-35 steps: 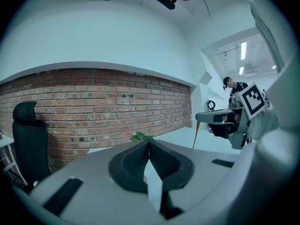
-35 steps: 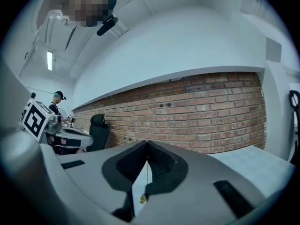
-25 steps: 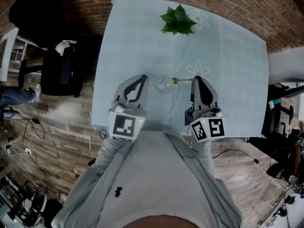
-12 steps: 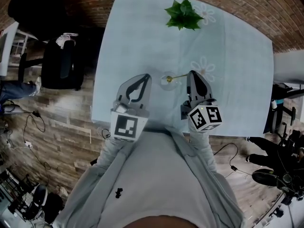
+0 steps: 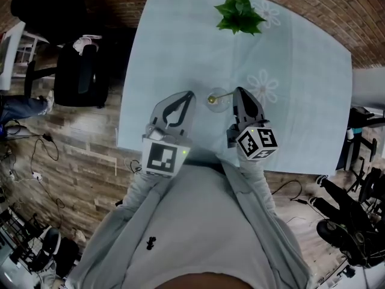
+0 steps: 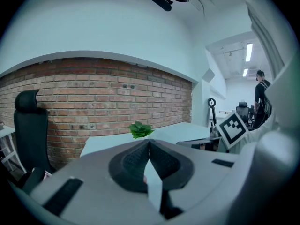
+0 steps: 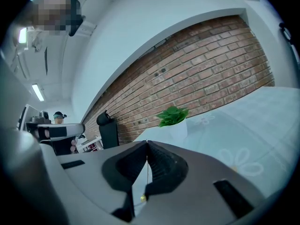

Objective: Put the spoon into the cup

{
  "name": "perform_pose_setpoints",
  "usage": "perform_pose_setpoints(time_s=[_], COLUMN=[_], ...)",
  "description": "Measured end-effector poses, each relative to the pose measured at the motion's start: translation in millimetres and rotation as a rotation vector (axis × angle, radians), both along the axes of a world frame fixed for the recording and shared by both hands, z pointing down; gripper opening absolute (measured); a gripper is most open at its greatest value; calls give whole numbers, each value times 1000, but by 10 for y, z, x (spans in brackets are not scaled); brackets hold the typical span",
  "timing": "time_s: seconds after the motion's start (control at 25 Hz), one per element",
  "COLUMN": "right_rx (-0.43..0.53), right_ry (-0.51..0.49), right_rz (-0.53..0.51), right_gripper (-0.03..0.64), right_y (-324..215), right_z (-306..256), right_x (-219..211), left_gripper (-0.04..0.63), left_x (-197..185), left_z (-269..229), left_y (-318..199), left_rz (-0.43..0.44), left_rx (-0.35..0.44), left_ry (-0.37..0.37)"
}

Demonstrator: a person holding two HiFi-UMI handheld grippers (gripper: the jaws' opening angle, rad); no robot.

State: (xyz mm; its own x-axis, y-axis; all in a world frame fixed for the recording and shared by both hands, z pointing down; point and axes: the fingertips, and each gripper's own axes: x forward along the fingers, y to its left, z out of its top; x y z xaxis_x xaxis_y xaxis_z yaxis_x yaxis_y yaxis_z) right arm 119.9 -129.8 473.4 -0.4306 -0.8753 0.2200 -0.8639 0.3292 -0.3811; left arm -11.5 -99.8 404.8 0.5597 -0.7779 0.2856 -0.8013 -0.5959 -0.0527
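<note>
While our right claw (image 5: pixel 239 93) pinches the spoon (image 5: pixel 222 96) at the cup (image 5: pixel 215 100) near the table's (image 5: pixel 180 47) front edge, our left claw (image 5: pixel 187 95) sits shut, empty | open room beyond — plant (image 5: pixel 240 14) far | brick wall (image 6: pixel 93 93).

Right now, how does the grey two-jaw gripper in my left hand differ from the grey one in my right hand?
The right gripper is clamped on the handle of the thin gold spoon; the left gripper is shut on nothing. The right gripper's tip sits beside the clear glass cup; the left gripper is apart from it, on its other side. Both are grey, jaws closed.
</note>
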Motion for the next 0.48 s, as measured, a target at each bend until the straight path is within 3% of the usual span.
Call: perform_pose_setpoints(time_s=[0.2,0.48], right_rx=[-21,-15], right_ry=[7,40], right_rz=[-14,-1], right_gripper=[17,17], right_y=[-2,-14], right_z=[109,146], right_x=[-40,-28], left_gripper=[18,18], left_x=[-16,-30], left_z=[42,42], left_y=[7,-23], left_rz=[13,-5], left_rx=[7,-3], left_ry=[-24,-1])
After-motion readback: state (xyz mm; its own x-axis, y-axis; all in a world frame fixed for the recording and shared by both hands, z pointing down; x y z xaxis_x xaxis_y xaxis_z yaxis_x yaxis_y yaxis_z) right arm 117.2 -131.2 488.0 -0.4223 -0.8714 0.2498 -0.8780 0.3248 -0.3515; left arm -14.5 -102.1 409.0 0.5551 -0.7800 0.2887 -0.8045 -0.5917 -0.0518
